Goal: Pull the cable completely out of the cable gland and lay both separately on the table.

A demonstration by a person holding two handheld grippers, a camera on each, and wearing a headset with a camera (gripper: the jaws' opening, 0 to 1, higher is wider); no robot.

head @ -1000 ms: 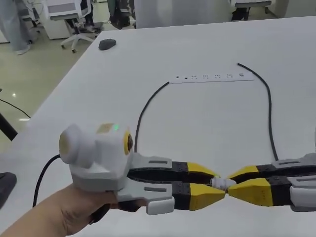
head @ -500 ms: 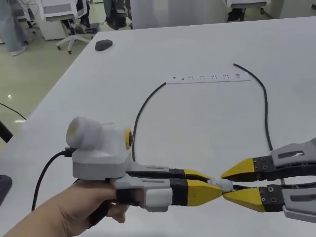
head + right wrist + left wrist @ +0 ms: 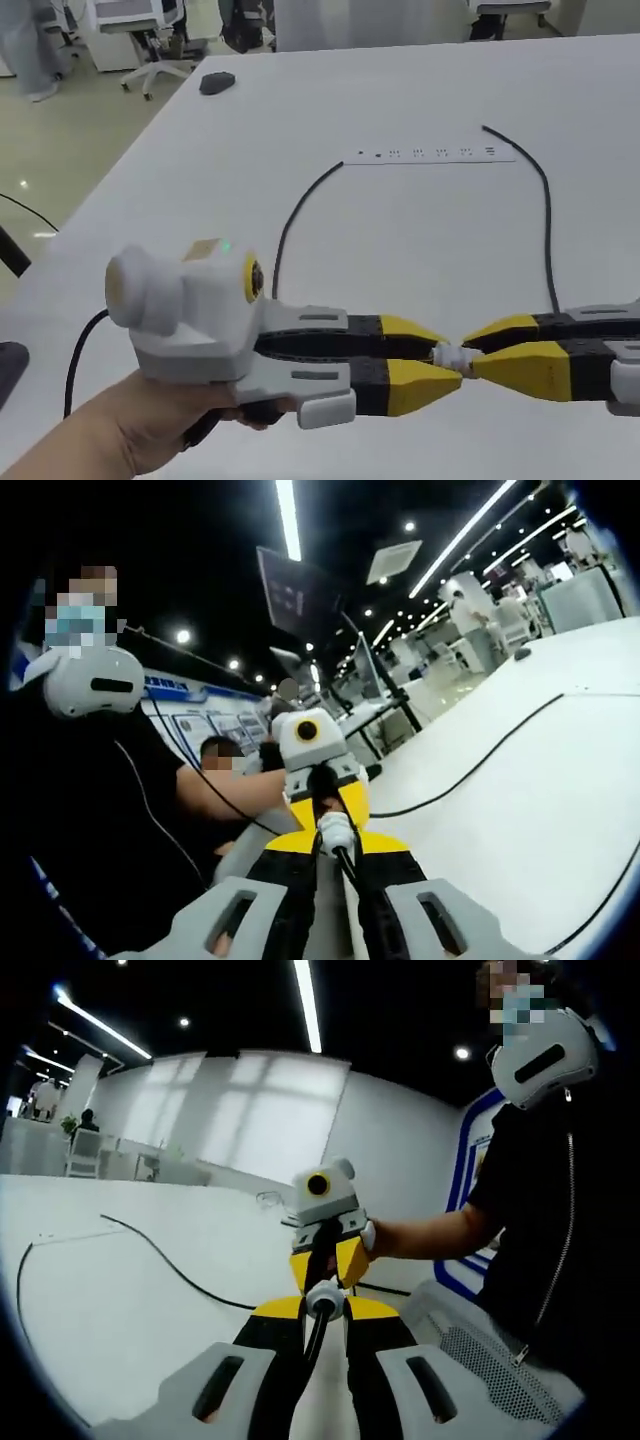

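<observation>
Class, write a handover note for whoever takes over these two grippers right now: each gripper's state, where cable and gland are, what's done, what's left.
Left gripper: shut on the cable gland, held above the table.
Right gripper: shut, seemingly on the cable beside the gland.
Done: both gripped, tip to tip.
To do: pull the cable fully out; lay both apart on the table.

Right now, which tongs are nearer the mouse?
Left. The left tongs lie on the same side of the table as the mouse; the right tongs sit at the far right edge.
</observation>
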